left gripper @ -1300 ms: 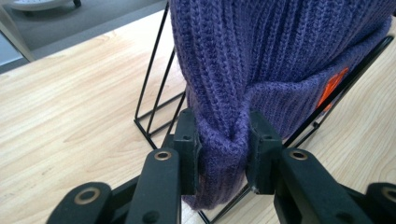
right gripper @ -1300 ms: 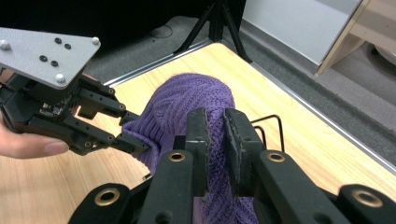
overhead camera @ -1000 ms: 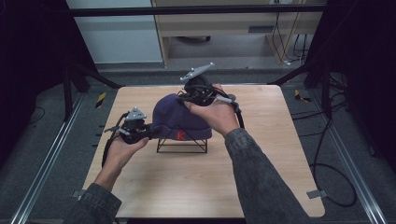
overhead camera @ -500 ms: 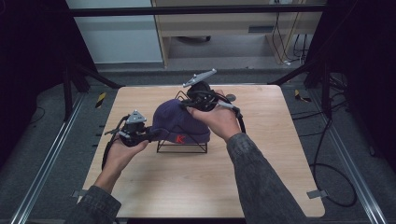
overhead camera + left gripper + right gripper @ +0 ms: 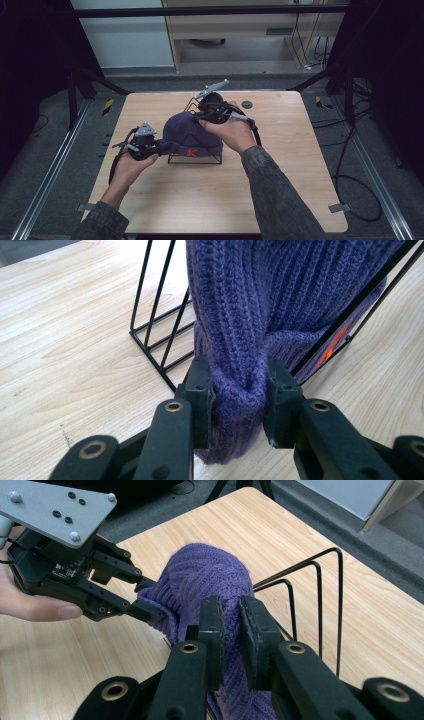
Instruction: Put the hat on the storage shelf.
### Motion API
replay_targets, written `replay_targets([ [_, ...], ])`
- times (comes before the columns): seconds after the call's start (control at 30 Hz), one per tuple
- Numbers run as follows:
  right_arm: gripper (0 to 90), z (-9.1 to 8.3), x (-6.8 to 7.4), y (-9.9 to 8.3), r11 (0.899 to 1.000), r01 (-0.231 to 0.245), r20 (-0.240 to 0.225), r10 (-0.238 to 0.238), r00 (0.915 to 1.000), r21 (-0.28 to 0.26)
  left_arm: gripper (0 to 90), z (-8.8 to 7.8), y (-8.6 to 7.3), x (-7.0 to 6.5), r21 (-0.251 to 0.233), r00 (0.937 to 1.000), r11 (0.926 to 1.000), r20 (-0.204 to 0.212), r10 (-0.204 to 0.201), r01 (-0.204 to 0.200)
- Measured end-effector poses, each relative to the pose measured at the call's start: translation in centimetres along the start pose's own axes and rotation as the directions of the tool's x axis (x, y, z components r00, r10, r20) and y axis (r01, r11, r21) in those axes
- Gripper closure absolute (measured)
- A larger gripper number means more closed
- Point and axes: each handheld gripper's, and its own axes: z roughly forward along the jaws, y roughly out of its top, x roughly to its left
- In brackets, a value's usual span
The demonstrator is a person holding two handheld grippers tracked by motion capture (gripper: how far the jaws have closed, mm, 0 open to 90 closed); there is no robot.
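High view: tabletop [image 5: 150, 200] of pale wood, with both of a person's hands at work near its centre.
Item: purple knit beanie [image 5: 192, 137], draped over a black wire rack [image 5: 196, 159] at tabletop centre; an orange mark shows on its front cuff.
Left tool [image 5: 159, 147]: at 9 o'clock of the beanie, jaws clamped on a bunched fold of the cuff [image 5: 239, 390]; left gripper view shows knit squeezed between both pads, the cuff edge hanging just above the wood.
Right tool [image 5: 200, 116]: at 1 o'clock of the beanie, jaws pinched on the knit near the crown [image 5: 230, 630]; right gripper view shows a thin fold caught between them.
Rack detail: upright wire loops [image 5: 320, 580] stand behind the crown and run under the fabric.
Step in hand, as judged: fitting the beanie on, or lifting it off, the rack.
Handling advice: move both tools together and level; keep the knit slack between the grips; clear the wire loops so no stitch snags; steady the rack, which looks light enough to tip or slide.
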Motion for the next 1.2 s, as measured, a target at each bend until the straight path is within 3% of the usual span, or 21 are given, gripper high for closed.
replay_targets([
  [0.6, 79.6, 0.7, 0.2, -0.6, 1.000, -0.006, -0.008, 0.006, 1.0000, 0.027, 69.0, 0.6, -1.1, 0.0, 0.006, 0.9999, 0.9999, 0.008, -0.013, 0.013],
  [1.2, 76.2, 0.6, 0.3, -0.6, 1.000, -0.016, -0.011, 0.016, 0.9998, 0.012, 69.0, 1.1, -1.7, 0.1, 0.005, 0.9997, 0.9997, 0.008, -0.023, 0.023],
])
